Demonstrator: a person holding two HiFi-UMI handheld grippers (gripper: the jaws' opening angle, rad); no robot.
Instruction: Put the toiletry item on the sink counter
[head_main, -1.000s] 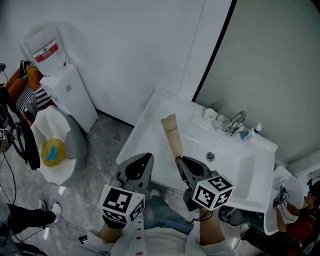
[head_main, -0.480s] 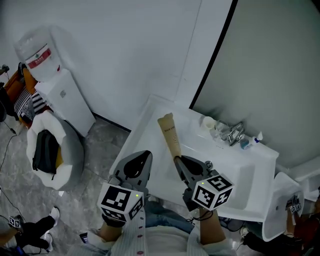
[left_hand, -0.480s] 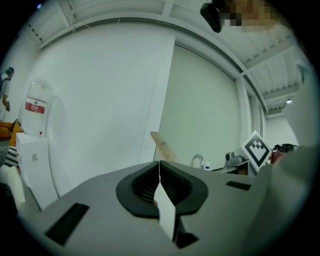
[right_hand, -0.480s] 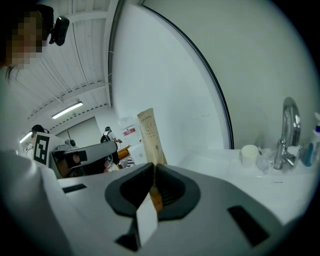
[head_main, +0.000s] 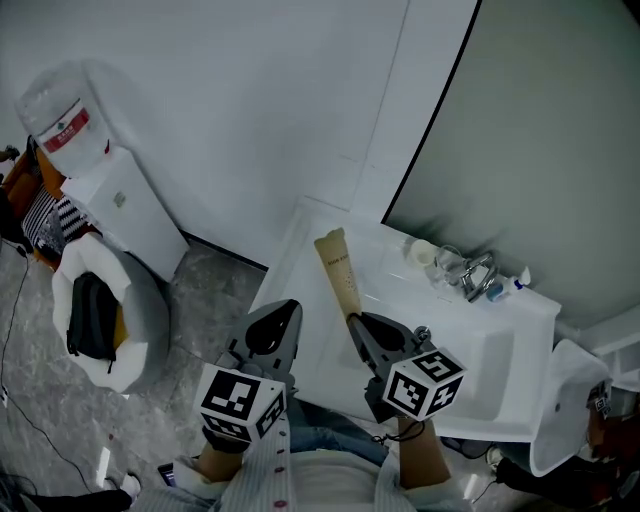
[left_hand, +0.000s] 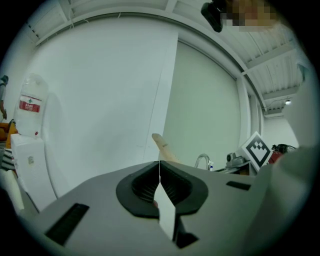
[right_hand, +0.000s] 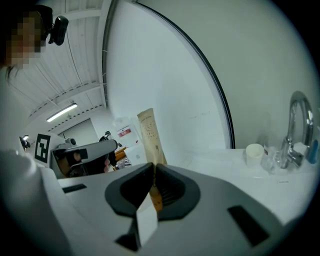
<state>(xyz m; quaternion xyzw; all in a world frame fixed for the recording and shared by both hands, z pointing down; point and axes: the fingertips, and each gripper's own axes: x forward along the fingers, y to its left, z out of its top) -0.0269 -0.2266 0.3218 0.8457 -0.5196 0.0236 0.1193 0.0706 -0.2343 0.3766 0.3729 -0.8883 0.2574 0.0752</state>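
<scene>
A tall beige tube (head_main: 340, 268), the toiletry item, stands nearly upright over the left part of the white sink counter (head_main: 297, 262). My right gripper (head_main: 355, 321) is shut on its lower end, and in the right gripper view the tube (right_hand: 148, 134) rises from between the closed jaws of that gripper (right_hand: 154, 168). My left gripper (head_main: 291, 306) hovers just left of it, above the counter's front edge, shut and empty. In the left gripper view the left gripper (left_hand: 159, 163) has its jaws meeting, and the tube (left_hand: 163, 147) shows beyond them.
A chrome faucet (head_main: 480, 272), a white cup (head_main: 422, 252) and small bottles stand at the counter's back, behind the basin (head_main: 455, 345). To the left are a water dispenser (head_main: 115, 205) and a padded chair (head_main: 120, 345) with a black bag. A mirror fills the wall behind.
Both grippers and the tube stay almost where they were over the counter. On the left, a black bag has come to lie on the chair.
</scene>
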